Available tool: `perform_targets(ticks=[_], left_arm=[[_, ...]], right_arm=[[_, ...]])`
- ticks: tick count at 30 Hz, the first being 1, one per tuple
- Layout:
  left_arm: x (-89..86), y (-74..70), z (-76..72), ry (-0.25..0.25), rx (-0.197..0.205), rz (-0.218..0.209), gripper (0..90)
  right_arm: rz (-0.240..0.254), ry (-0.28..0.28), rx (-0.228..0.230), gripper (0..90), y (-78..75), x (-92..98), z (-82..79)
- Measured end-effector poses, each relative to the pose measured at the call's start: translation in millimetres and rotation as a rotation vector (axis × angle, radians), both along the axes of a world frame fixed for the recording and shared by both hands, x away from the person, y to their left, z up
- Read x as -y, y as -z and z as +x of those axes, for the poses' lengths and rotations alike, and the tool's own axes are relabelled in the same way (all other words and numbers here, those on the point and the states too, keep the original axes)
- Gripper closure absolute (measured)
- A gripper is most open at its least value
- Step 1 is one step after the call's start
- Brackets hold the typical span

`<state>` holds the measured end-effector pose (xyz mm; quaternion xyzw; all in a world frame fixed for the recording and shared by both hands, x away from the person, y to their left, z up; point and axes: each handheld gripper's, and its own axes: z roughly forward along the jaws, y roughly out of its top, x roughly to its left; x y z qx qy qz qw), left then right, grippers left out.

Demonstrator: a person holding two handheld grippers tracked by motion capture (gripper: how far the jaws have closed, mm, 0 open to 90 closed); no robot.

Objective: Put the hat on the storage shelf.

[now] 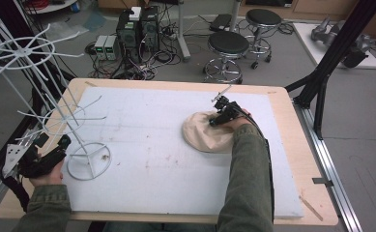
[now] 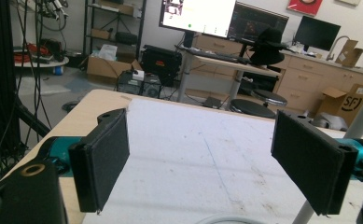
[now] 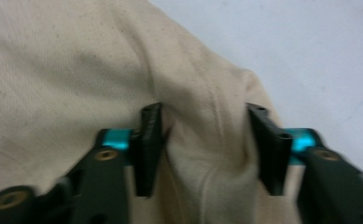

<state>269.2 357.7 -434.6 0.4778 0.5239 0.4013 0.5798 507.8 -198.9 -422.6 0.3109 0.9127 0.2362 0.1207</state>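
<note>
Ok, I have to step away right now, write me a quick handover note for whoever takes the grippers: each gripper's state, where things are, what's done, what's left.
Right gripper: down on the beige cloth hat at mid-right of the white mat, jaws either side of a bunched fold, pressing it; grip looks partial.
Left gripper: open, nothing between its jaws, at the table's left edge beside the round base of the white wire rack.
Done: the hat is reached and pinched, not lifted yet.
Left, probably: firm up the grip, lift the hat and carry it to the rack; the left gripper may steady the rack.
</note>
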Motion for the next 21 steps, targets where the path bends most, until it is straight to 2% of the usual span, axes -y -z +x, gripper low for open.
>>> perform_targets(ticks=[2, 3, 4, 10, 16, 21], left_arm=[[-0.9, -0.2, -0.5, 0.0, -0.003, 0.002, 19.4], [-0.9, -0.2, -0.6, -0.003, -0.001, -0.004, 19.4], [-1.2, -0.1, -0.8, -0.004, 0.0, -0.004, 19.4], [-3.8, 0.0, -2.9, -0.011, -0.002, -0.004, 19.5], [-5.5, -0.3, -4.6, -0.016, -0.001, -0.003, 19.6], [-5.1, -0.5, -4.9, -0.015, 0.001, -0.007, 19.6]], right_arm=[[-0.007, -0.017, -0.007, 67.4, -1.3, -2.3, -2.2], [-0.032, -0.035, -0.008, 74.9, -3.2, -4.1, -4.3], [-0.041, -0.037, -0.014, 77.2, -3.9, -4.8, -5.1], [-0.051, 0.001, -0.03, 80.4, -5.9, -6.8, -7.0], [-0.06, 0.003, -0.034, 81.0, -7.9, -6.7, -8.2], [-0.059, 0.035, -0.046, 81.2, -9.9, -6.9, -8.8]])
